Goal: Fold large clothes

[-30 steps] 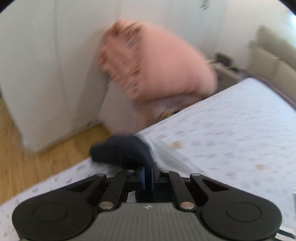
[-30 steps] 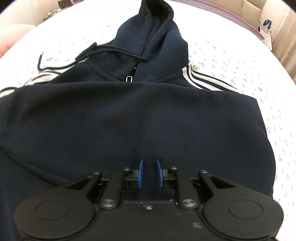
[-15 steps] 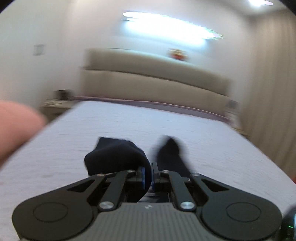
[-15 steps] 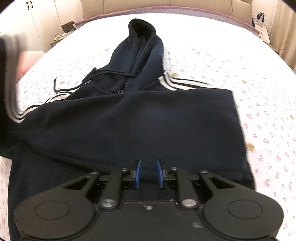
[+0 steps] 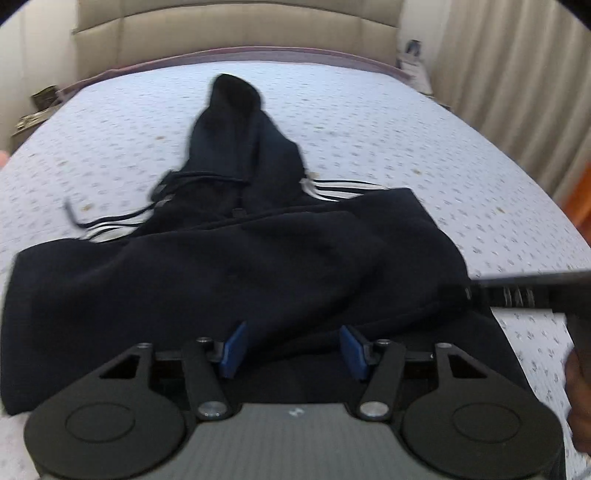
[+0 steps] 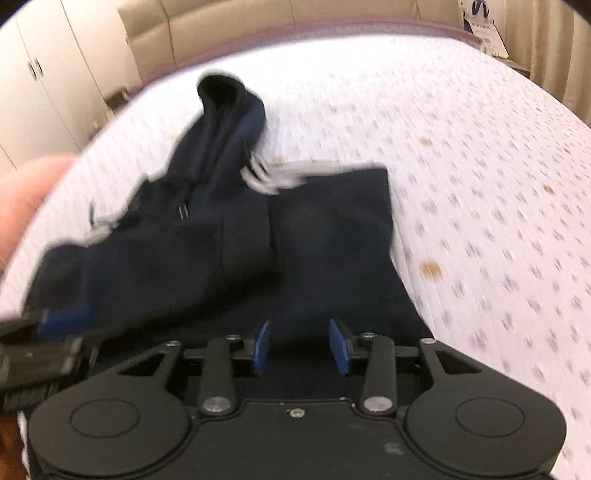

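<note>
Flat on the patterned bedsheet (image 5: pixel 369 122), lies a navy hoodie (image 5: pixel 258 266), hood (image 5: pixel 236 125) pointing toward the padded beige headboard (image 5: pixel 236 29). Shows white sleeve stripes (image 5: pixel 332 188) on either side of the hood, with a dark drawstring (image 5: pixel 107 221) trailing onto the sheet to the left. Appears folded over itself, a thick layer of fabric bunched across the lower body of the garment.

Left gripper (image 5: pixel 293 349): hovers low over the near hem, blue fingers (image 5: pixel 232 349) spread well apart and opening, dark fabric visible behind the gap but no pad pressing on it. Right gripper (image 6: pixel 301 347): also above the near edge of the hoodie, blue pads (image 6: pixel 260 347) parted and widening, nothing pinched between them.

Seen from the left wrist camera, crosses the right side of the frame as a blurred black bar, the other gripper (image 5: pixel 535 291), over the hoodie's right edge. Seen from the right wrist camera, enters from the lower left, blurred, the left gripper with its blue pad showing.

Beyond the bed: curtains (image 5: pixel 517 92) at right, white wardrobe doors (image 6: pixel 48 85) at left, and a pink blurred shape (image 6: pixel 26 199) at the left edge, too smeared to identify.
</note>
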Action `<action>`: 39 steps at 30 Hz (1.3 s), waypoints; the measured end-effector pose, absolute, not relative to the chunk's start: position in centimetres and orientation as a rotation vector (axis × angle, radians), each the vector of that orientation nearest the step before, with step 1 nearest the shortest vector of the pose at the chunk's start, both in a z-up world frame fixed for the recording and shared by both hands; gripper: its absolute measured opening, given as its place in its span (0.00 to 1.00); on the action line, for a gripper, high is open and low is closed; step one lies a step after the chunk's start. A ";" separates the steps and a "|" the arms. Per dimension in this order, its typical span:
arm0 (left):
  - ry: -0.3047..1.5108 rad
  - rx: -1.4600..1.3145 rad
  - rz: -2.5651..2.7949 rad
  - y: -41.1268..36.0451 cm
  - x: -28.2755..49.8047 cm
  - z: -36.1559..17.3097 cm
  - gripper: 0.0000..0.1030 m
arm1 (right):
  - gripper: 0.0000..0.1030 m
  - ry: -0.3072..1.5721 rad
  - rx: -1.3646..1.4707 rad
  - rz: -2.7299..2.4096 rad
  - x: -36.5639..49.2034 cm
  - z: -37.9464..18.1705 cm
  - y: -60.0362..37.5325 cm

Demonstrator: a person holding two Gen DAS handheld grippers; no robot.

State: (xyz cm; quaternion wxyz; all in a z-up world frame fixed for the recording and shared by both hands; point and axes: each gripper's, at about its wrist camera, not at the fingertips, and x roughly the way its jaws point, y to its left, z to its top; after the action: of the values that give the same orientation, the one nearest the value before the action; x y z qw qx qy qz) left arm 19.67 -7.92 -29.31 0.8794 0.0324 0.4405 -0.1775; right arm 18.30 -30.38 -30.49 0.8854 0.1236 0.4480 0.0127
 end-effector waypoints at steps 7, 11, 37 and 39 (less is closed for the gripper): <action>0.956 0.034 -0.339 -8.0 20.8 -26.0 0.61 | 0.70 0.911 0.351 0.082 23.4 -31.2 -29.7; 0.981 0.079 -0.349 -10.1 22.1 -26.4 0.61 | 0.76 0.856 0.392 0.110 24.6 -31.3 -29.1; 1.069 0.107 -0.364 -13.1 23.7 -29.2 0.61 | 0.79 0.860 0.378 0.133 21.2 -31.4 -28.3; 1.080 0.079 -0.345 -12.3 23.9 -29.4 0.61 | 0.79 0.860 0.381 0.129 21.3 -31.3 -28.3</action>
State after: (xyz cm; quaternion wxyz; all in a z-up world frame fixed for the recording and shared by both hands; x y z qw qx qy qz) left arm 23.92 -12.27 -29.38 0.8428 0.0376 0.5114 -0.1635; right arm 21.33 -28.27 -31.33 0.8893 0.1836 0.4142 0.0619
